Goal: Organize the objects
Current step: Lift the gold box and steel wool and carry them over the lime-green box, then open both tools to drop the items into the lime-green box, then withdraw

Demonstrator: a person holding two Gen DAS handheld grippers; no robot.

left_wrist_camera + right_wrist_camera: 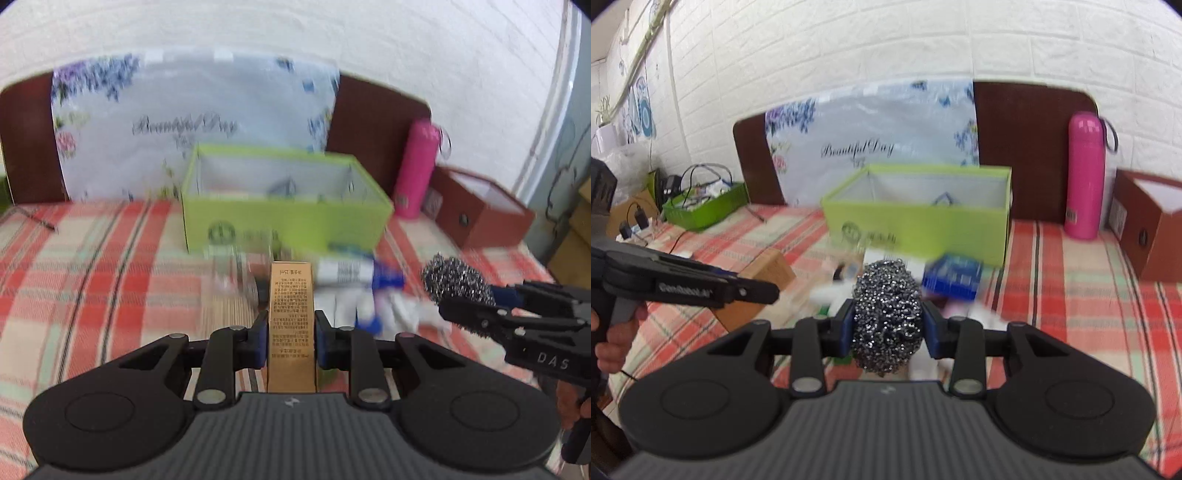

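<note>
I count one green box (923, 229), one brown box (1148, 229), one pink flask (1085, 177), one steel scourer (886, 317), one gold carton (291, 325).

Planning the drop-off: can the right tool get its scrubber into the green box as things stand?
Probably yes: the green box is open-topped and straight ahead of the right tool, with only low clutter between; the scrubber is already clamped.
</note>
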